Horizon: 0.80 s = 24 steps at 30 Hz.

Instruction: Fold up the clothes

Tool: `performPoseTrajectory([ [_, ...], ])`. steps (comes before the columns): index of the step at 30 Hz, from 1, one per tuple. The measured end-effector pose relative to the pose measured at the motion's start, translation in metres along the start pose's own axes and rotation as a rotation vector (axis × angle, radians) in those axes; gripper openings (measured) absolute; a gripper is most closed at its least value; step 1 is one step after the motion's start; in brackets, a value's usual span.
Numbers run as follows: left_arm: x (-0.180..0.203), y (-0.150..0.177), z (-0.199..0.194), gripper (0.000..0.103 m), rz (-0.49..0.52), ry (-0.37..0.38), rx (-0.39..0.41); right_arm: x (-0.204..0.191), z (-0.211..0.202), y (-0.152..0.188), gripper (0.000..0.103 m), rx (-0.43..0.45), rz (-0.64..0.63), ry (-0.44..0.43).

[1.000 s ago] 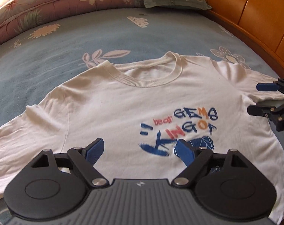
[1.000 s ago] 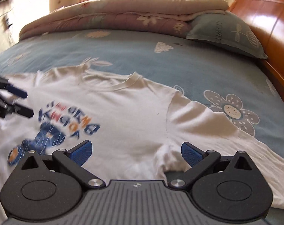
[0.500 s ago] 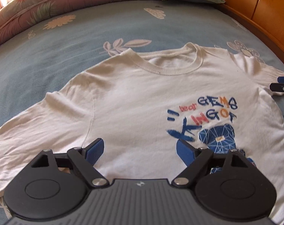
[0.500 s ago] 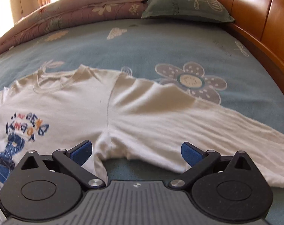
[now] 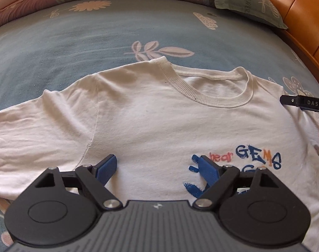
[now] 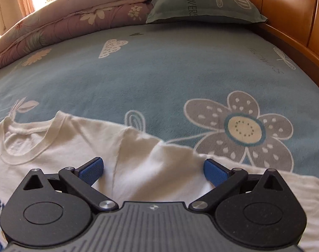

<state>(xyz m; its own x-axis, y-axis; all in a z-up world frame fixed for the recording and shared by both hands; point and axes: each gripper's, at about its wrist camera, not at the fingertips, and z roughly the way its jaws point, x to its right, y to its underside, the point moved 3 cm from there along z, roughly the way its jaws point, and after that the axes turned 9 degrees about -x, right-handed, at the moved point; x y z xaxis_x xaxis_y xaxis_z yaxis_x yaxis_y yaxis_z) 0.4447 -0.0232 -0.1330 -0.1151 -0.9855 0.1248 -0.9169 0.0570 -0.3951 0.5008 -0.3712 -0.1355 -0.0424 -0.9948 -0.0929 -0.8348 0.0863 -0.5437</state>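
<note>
Shirt: a white T-shirt (image 5: 151, 121) lies flat and face up on the bed (image 5: 79, 40), collar toward the bed's far edge, sleeves spread toward the left and right edges.
Long axis: sleeve to sleeve, crosswise to both hand-held grippers.
Left hand-held gripper (image 5: 157, 167): jaws wide apart, holding nothing, over the chest near the left sleeve seam.
Right hand-held gripper (image 6: 153, 170): jaws wide apart, holding nothing, straddling the right shoulder seam; nearer that sleeve.
Writing: shirt print (image 5: 256, 157) reads "bear GEMS", lower line partly hidden; pillow (image 6: 203, 2) reads "FLOWERS"; the right tool in the left view seems marked "DAS".
</note>
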Motion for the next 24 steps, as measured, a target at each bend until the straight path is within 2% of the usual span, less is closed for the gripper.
performPoseTrajectory([
  [4,0.000,0.000,0.000,0.085,-0.015,0.002,0.000,0.004,-0.004,-0.020,0.103,-0.029,0.058,0.006],
  [7,-0.001,0.001,-0.001,0.085,-0.032,0.012,0.007,-0.004,-0.026,-0.021,0.103,-0.008,0.096,-0.040],
  [11,-0.001,0.001,-0.001,0.086,-0.062,0.017,0.014,-0.033,-0.027,-0.009,0.103,-0.069,0.026,-0.108],
  [14,-0.001,0.000,0.000,0.087,-0.061,0.019,0.010,-0.048,-0.005,-0.004,0.103,-0.119,-0.040,-0.078],
  [24,-0.003,0.000,-0.001,0.088,-0.025,0.042,-0.002,-0.051,0.017,-0.024,0.103,-0.118,-0.064,-0.008],
])
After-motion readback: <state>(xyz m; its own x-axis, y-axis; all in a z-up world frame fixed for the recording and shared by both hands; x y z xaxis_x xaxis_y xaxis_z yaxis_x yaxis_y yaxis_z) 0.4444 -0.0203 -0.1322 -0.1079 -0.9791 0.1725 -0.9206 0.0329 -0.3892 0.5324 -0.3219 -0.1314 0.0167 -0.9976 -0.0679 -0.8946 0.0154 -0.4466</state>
